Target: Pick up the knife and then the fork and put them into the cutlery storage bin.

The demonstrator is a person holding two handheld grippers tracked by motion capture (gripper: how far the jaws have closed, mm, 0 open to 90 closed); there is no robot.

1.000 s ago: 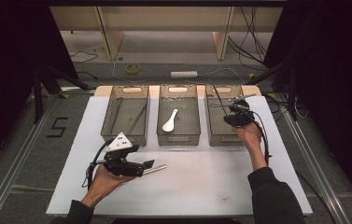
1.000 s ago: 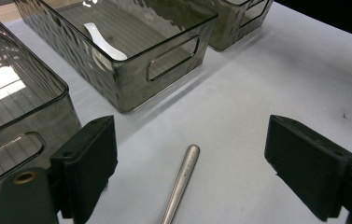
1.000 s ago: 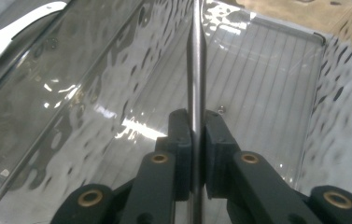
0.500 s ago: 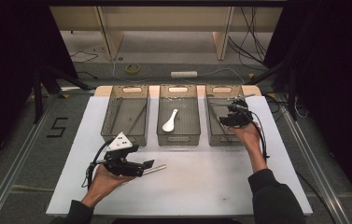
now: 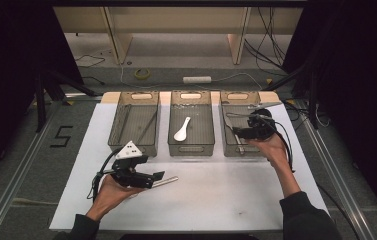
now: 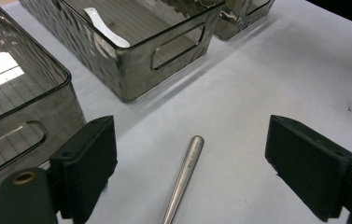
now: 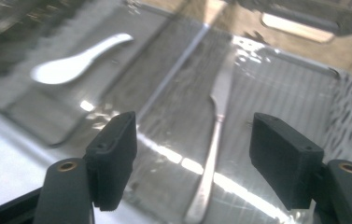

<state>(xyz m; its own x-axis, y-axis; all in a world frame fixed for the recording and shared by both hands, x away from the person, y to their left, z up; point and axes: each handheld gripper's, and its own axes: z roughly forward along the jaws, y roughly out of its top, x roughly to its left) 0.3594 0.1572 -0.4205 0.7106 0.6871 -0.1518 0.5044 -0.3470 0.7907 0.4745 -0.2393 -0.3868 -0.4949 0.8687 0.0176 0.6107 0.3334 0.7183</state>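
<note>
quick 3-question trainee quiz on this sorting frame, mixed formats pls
1. True or false: the white spoon lies in the middle bin.
2. What lies in the right bin below the right claw? A fork; B knife; C ladle.
3. Fill in: the metal handle on the table lies between the open jaws of the ____ claw.

Key: 1 true. 2 B, a knife. 3 left.

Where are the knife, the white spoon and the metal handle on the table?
knife [image 7: 214, 126], right gripper view, on its neck below the blade.
white spoon [image 5: 181, 129], high view, mid-handle near the bowl.
metal handle [image 6: 186, 166], left gripper view, on the shaft.
</note>
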